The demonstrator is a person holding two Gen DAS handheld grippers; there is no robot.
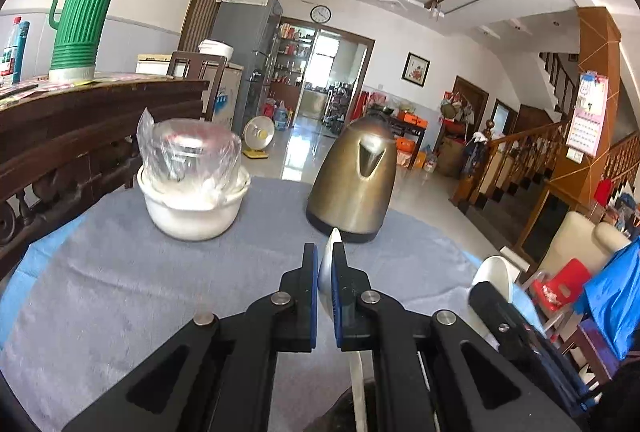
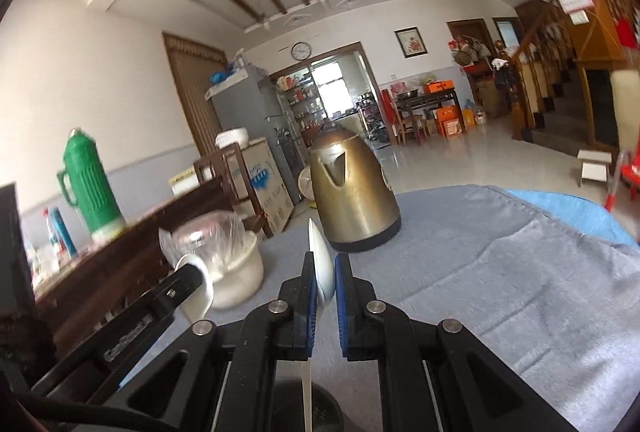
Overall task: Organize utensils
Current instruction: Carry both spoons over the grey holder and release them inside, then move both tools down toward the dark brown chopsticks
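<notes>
In the left wrist view my left gripper (image 1: 326, 256) is shut on a silver metal spoon (image 1: 328, 274). The spoon's bowl stands on edge between the blue pads, its tip pointing up toward the kettle and its handle (image 1: 357, 372) running back toward the camera. My right gripper (image 2: 323, 264) is shut the same way on a white spoon (image 2: 322, 260), whose thin handle (image 2: 307, 384) runs back below. Each gripper shows at the edge of the other's view: the right one (image 1: 490, 294) with its white spoon, the left one (image 2: 190, 278) with its spoon. Both hang above the grey cloth.
A bronze kettle (image 1: 352, 180) stands ahead near the table's far edge. A white bowl (image 1: 192, 216) holding something wrapped in plastic sits to its left. A grey cloth (image 1: 120, 292) covers the table. A dark wooden sideboard (image 1: 80, 120) with a green thermos (image 1: 84, 12) stands at left.
</notes>
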